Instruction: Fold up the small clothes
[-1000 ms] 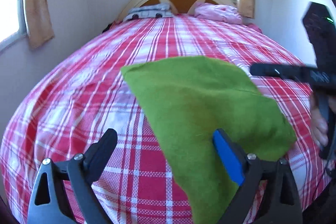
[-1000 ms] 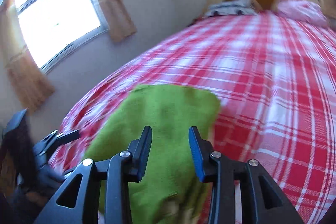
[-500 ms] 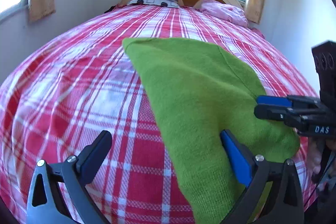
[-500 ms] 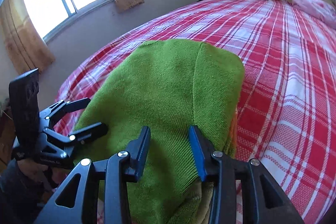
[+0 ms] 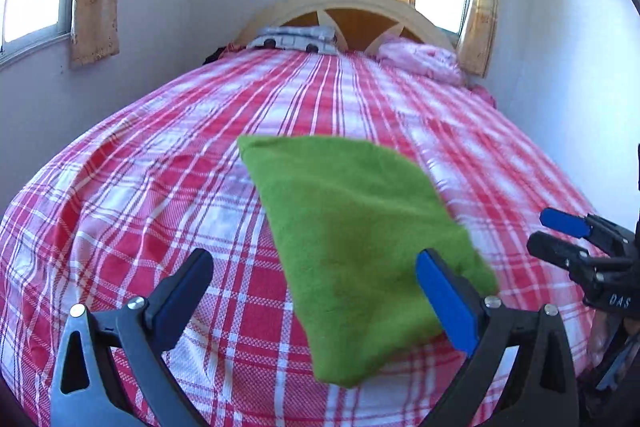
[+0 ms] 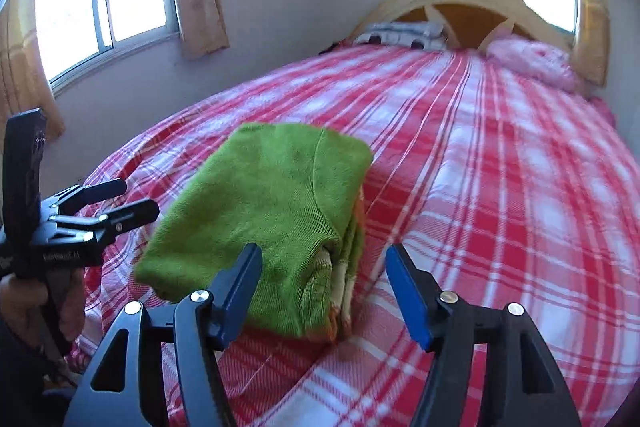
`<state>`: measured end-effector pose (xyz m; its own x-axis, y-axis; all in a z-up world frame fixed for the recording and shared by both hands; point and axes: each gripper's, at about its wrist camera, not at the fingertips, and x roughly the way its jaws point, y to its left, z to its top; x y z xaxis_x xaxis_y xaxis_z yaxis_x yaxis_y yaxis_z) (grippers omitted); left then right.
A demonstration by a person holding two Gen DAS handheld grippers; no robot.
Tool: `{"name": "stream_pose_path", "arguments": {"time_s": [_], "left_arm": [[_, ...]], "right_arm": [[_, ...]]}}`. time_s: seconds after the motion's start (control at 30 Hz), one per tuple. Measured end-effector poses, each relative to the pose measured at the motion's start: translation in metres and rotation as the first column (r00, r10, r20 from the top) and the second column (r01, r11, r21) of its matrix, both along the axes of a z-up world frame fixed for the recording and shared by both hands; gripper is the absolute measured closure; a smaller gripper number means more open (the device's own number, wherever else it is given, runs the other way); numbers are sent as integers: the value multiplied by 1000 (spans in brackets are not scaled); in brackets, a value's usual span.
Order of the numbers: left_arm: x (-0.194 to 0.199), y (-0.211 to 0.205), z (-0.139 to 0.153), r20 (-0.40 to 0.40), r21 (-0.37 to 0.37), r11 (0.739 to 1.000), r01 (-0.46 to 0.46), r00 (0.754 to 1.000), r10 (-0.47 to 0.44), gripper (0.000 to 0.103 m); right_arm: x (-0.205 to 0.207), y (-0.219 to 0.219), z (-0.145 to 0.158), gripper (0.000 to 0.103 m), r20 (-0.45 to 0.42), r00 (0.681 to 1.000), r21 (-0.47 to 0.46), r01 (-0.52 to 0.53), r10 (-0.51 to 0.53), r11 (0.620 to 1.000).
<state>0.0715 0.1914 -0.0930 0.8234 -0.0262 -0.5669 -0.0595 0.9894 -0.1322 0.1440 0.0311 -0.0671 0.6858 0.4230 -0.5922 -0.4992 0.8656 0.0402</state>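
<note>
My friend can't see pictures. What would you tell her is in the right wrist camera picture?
A folded green garment lies on a bed with a red-and-white checked bedspread. The right tongs are in front of it, jaws opening and holding nothing, and the left tongs hang open at the left. Behind are a curved wooden headboard, pillows and sunny curtained windows.

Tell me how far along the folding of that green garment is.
Done: the green garment lies folded into a compact stack on the plaid bedspread. In hand: nothing. The left tool stands open and the right tool is opening, neither pressing on cloth. Left: no other unfolded clothes show, so perhaps only pulling the tools clear.
</note>
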Motion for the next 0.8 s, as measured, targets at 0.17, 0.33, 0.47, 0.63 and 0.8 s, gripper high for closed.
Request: {"name": "stream_pose_path", "arguments": {"time_s": [0.17, 0.33, 0.47, 0.63, 0.8], "left_arm": [[-12, -6, 18, 46, 15, 1000, 11, 999, -12, 0], [-19, -5, 28, 81, 14, 1000, 11, 997, -12, 0], [-22, -4, 31, 97, 8, 1000, 10, 995, -11, 0], [-23, -7, 32, 104, 14, 1000, 15, 994, -16, 0], [-24, -12, 31, 101, 22, 1000, 21, 995, -23, 0]], "right_arm": [[-25, 1, 20, 37, 77, 997, -6, -9, 10, 1000], [-36, 2, 34, 37, 142, 990, 14, -2, 0, 1000], [-42, -2, 40, 37, 177, 984, 36, 15, -22, 999], [-41, -4, 39, 37, 169, 985, 40, 21, -28, 999], [-43, -4, 35, 37, 159, 987, 39, 21, -27, 999]]}}
